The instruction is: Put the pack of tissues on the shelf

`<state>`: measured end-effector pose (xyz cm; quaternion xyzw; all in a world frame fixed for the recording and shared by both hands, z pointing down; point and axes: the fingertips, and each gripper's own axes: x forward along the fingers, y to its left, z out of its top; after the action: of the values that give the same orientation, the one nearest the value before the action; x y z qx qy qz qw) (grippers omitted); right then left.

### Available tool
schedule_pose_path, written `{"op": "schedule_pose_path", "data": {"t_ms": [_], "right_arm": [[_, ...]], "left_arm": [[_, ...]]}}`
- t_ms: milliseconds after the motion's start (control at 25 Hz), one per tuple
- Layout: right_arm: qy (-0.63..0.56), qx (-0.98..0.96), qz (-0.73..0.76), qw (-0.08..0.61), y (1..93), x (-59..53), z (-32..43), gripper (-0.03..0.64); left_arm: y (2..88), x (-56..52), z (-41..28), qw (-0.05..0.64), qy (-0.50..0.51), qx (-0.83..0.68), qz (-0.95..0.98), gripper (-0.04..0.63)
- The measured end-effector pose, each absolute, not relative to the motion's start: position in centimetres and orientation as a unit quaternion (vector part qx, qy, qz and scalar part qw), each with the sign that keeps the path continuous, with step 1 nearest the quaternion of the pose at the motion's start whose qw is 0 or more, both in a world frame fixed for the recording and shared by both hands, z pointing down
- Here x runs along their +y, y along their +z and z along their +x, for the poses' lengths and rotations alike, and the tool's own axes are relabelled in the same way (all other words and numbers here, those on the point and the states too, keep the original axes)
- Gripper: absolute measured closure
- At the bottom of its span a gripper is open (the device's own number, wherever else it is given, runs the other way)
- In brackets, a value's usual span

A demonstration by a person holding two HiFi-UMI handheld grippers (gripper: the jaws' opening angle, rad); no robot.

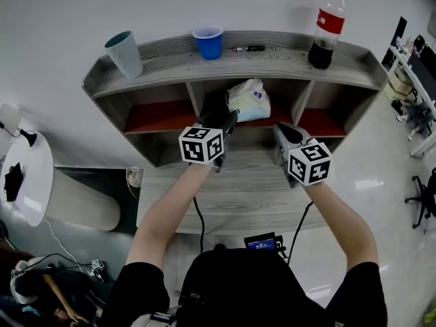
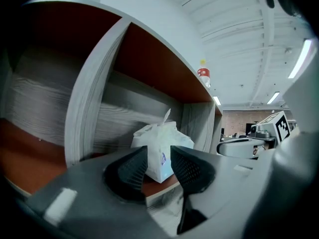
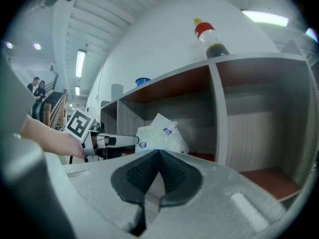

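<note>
Nearest the camera, the person's two bare forearms extend over the grey wood-grain desk board (image 1: 252,193).

The left gripper (image 1: 230,122) stands at the mouth of the middle compartment. Its fingers are set wide apart and press on nothing. The white plastic pack of tissues (image 2: 160,133) is seen through the gap, just beyond the fingertips and clear of both pads.

The right gripper (image 1: 283,133) is level with the left gripper, to its right, in front of the shelf. Its fingers meet at the tips, with nothing between them.

The pack of tissues rests on the red-brown floor of the middle compartment of the grey wood-grain shelf unit (image 1: 286,65), between the two upright dividers.

On the top board of the shelf unit, from left to right, stand:
- a teal cup (image 1: 125,53)
- a blue plastic cup (image 1: 208,42)
- a small dark pen-like item (image 1: 248,48), lying flat
- a clear bottle of dark liquid with a red label and yellow cap (image 1: 327,29)
</note>
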<state>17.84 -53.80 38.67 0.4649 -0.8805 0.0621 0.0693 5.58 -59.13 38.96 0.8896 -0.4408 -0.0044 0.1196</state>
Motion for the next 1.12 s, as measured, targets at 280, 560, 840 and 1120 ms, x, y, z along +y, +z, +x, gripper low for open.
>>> {"op": "schedule_pose_path", "data": {"t_ms": [280,560,840,1120], "right_arm": [[0.059,-0.881,0.464,0.072,38.4,-52.9,17.4,0.612],[0.030,-0.892,0.445,0.077,38.1,-50.9,15.7,0.612],[0.029,-0.895,0.438,0.077,38.9,-48.8,15.3,0.614],[0.068,-0.893,0.438,0.077,41.5,-46.7,15.4,0.612]], "left_arm": [[38.5,-57.0,4.5,0.104,-0.007,-0.426,0.899,0.425],[38.3,-53.3,3.7,0.075,-0.026,-0.408,0.910,0.564],[40.0,-50.0,4.1,0.061,-0.031,-0.376,0.924,0.592],[42.7,-46.5,5.6,0.043,0.003,-0.347,0.937,0.592]]}}
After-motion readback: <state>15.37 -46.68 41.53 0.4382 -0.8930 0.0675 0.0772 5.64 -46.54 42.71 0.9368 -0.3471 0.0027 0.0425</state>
